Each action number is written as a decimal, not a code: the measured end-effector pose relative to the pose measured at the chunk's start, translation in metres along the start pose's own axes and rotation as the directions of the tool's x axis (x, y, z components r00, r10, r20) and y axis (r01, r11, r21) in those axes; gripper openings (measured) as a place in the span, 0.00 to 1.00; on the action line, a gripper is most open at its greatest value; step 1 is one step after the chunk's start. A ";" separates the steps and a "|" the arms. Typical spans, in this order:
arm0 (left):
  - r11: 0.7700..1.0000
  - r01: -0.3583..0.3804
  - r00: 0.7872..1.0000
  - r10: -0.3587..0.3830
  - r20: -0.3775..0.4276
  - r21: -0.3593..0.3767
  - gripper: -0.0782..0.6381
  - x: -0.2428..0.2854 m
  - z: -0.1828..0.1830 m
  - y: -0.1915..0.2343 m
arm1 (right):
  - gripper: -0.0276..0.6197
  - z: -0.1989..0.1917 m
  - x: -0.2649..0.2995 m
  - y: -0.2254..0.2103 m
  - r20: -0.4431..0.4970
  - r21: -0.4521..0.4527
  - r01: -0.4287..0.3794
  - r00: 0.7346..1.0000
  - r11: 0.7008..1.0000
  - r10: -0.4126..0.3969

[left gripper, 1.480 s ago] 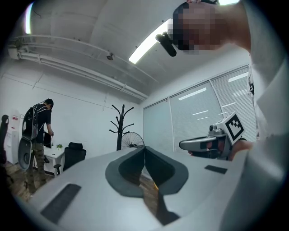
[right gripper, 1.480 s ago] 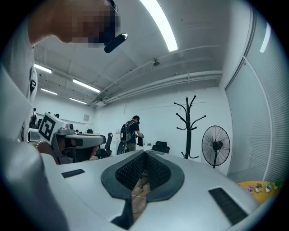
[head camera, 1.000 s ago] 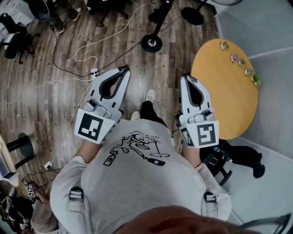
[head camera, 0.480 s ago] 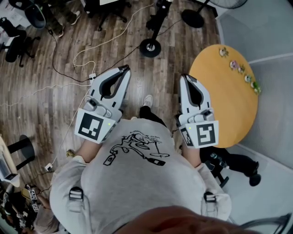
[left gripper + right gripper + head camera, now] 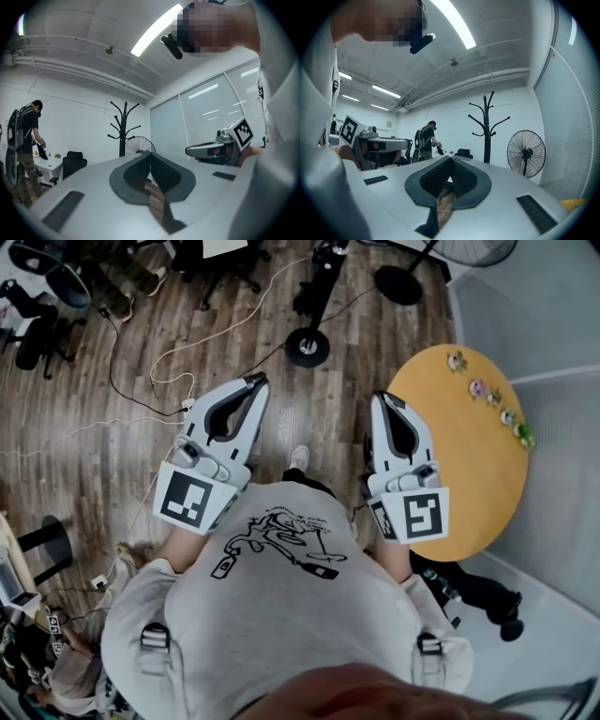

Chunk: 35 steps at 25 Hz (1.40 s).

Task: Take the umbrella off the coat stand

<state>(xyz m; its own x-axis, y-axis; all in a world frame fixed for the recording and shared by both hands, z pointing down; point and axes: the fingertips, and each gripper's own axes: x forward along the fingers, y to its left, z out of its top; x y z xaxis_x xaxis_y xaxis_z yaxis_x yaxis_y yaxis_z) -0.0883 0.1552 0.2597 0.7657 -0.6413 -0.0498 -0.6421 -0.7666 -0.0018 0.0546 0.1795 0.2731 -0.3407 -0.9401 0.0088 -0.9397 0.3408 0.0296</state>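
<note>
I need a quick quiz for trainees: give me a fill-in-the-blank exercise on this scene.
The jaws of the left gripper and the right gripper are both ____, with nothing between them.
In the right gripper view, the standing fan is to the ____ of the coat stand.
In the head view, the yellow table beside the right gripper is ____ in shape.
Missing words: shut; right; round.

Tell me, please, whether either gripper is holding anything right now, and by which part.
Nothing is held: the left gripper and the right gripper both have their jaws closed together, with nothing between them.
</note>
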 end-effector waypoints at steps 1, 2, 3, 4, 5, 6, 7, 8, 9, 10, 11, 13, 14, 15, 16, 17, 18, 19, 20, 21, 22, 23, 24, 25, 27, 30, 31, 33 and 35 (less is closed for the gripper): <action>1.000 -0.002 1.000 0.002 0.000 0.002 0.12 0.006 0.000 0.000 | 0.07 0.000 0.002 -0.005 0.000 0.000 -0.004 1.000 1.000 0.004; 1.000 -0.004 1.000 0.004 -0.001 0.002 0.12 0.012 0.000 0.000 | 0.07 -0.001 0.005 -0.010 0.000 -0.001 -0.008 1.000 1.000 0.008; 1.000 -0.007 1.000 0.007 -0.002 0.003 0.12 0.018 -0.001 0.000 | 0.07 -0.002 0.007 -0.015 0.000 -0.001 -0.012 1.000 1.000 0.012; 1.000 -0.009 1.000 0.009 -0.003 0.003 0.12 0.023 -0.002 0.000 | 0.07 -0.002 0.010 -0.019 -0.001 -0.001 -0.015 1.000 1.000 0.015; 1.000 -0.011 1.000 0.011 -0.003 0.004 0.12 0.028 -0.003 0.000 | 0.07 -0.003 0.012 -0.024 -0.001 -0.003 -0.018 1.000 1.000 0.018; 1.000 -0.014 1.000 0.014 -0.003 0.004 0.12 0.032 -0.003 0.000 | 0.07 -0.003 0.014 -0.028 -0.001 -0.004 -0.021 1.000 1.000 0.021; 1.000 -0.016 1.000 0.017 -0.004 0.005 0.12 0.036 -0.003 0.001 | 0.07 -0.003 0.017 -0.032 0.000 -0.005 -0.022 1.000 1.000 0.022; 1.000 -0.019 1.000 0.019 -0.004 0.005 0.12 0.041 -0.004 0.002 | 0.07 -0.003 0.019 -0.036 0.001 -0.006 -0.024 1.000 1.000 0.024; 1.000 -0.021 1.000 0.021 -0.004 0.006 0.12 0.045 -0.004 0.002 | 0.07 -0.003 0.021 -0.040 0.002 -0.005 -0.026 1.000 1.000 0.026; 1.000 -0.023 1.000 0.023 -0.005 0.007 0.12 0.049 -0.005 0.003 | 0.07 -0.004 0.023 -0.044 0.001 -0.003 -0.027 1.000 1.000 0.027; 1.000 -0.025 1.000 0.025 -0.006 0.007 0.12 0.054 -0.005 0.003 | 0.07 -0.005 0.025 -0.049 0.001 -0.001 -0.029 1.000 1.000 0.029; 1.000 -0.028 1.000 0.028 -0.008 0.006 0.12 0.062 -0.006 0.002 | 0.07 -0.006 0.028 -0.057 -0.001 0.001 -0.033 0.999 0.999 0.033; 1.000 -0.030 1.000 0.030 -0.009 0.005 0.12 0.066 -0.007 0.002 | 0.07 -0.007 0.029 -0.061 -0.003 0.002 -0.034 0.999 0.999 0.034; 0.999 -0.031 0.999 0.032 -0.011 0.004 0.12 0.069 -0.008 0.002 | 0.07 -0.008 0.031 -0.064 -0.005 0.002 -0.035 0.999 0.999 0.035; 0.999 -0.033 0.999 0.033 -0.013 0.001 0.12 0.072 -0.009 0.002 | 0.07 -0.009 0.032 -0.067 -0.007 0.002 -0.036 0.999 0.999 0.036; 0.999 -0.035 0.999 0.035 -0.016 -0.001 0.12 0.074 -0.011 0.002 | 0.07 -0.009 0.033 -0.070 -0.008 0.003 -0.038 0.999 0.999 0.038; 0.999 -0.036 0.999 0.036 -0.018 -0.003 0.12 0.077 -0.012 0.002 | 0.07 -0.010 0.034 -0.072 -0.008 0.004 -0.041 0.999 0.999 0.041; 0.999 -0.037 0.999 0.037 -0.020 -0.005 0.12 0.079 -0.013 0.002 | 0.07 -0.010 0.035 -0.074 -0.010 0.005 -0.043 0.999 0.999 0.043; 0.999 -0.039 0.999 0.038 -0.023 -0.009 0.12 0.081 -0.014 0.003 | 0.07 -0.011 0.037 -0.075 -0.014 0.005 -0.046 0.999 0.999 0.046; 0.999 -0.040 0.999 0.039 -0.026 -0.013 0.12 0.083 -0.015 0.004 | 0.07 -0.011 0.039 -0.076 -0.019 0.006 -0.047 0.999 0.999 0.047; 0.999 -0.040 0.999 0.040 -0.029 -0.016 0.12 0.085 -0.016 0.005 | 0.07 -0.012 0.040 -0.077 -0.024 0.007 -0.048 0.999 0.999 0.048; 0.999 -0.040 0.999 0.040 -0.034 -0.017 0.12 0.087 -0.018 0.005 | 0.07 -0.014 0.041 -0.079 -0.028 0.007 -0.047 0.999 0.999 0.047; 0.999 -0.040 0.999 0.039 -0.038 -0.017 0.12 0.089 -0.021 0.005 | 0.07 -0.016 0.041 -0.082 -0.030 0.009 -0.046 0.999 0.999 0.046; 0.999 -0.039 0.998 0.038 -0.041 -0.018 0.12 0.092 -0.023 0.003 | 0.07 -0.018 0.041 -0.086 -0.030 0.010 -0.045 0.999 0.999 0.045; 0.999 -0.037 0.998 0.036 -0.044 -0.019 0.12 0.098 -0.028 0.000 | 0.07 -0.024 0.040 -0.092 -0.032 0.015 -0.043 0.999 0.999 0.043; 0.999 -0.029 0.998 0.028 -0.048 -0.020 0.12 0.107 -0.033 -0.001 | 0.07 -0.029 0.041 -0.099 -0.036 0.021 -0.037 0.999 0.999 0.038; 0.999 -0.027 0.999 0.026 -0.048 -0.021 0.12 0.110 -0.034 0.001 | 0.07 -0.031 0.043 -0.101 -0.037 0.021 -0.035 0.999 0.999 0.036; 1.000 -0.020 0.999 0.019 -0.044 -0.021 0.12 0.116 -0.035 0.003 | 0.07 -0.032 0.047 -0.106 -0.037 0.021 -0.029 0.999 0.999 0.030; 1.000 -0.014 0.999 0.014 -0.041 -0.019 0.12 0.122 -0.034 0.006 | 0.07 -0.031 0.052 -0.109 -0.035 0.019 -0.024 0.999 1.000 0.025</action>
<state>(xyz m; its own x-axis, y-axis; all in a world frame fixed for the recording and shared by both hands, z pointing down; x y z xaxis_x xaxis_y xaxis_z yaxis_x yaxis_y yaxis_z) 0.0022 0.0711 0.2876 0.7577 -0.6525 -0.0088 -0.6524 -0.7577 0.0179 0.1408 0.0936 0.3017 -0.3625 -0.9309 0.0440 -0.9316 0.3633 0.0107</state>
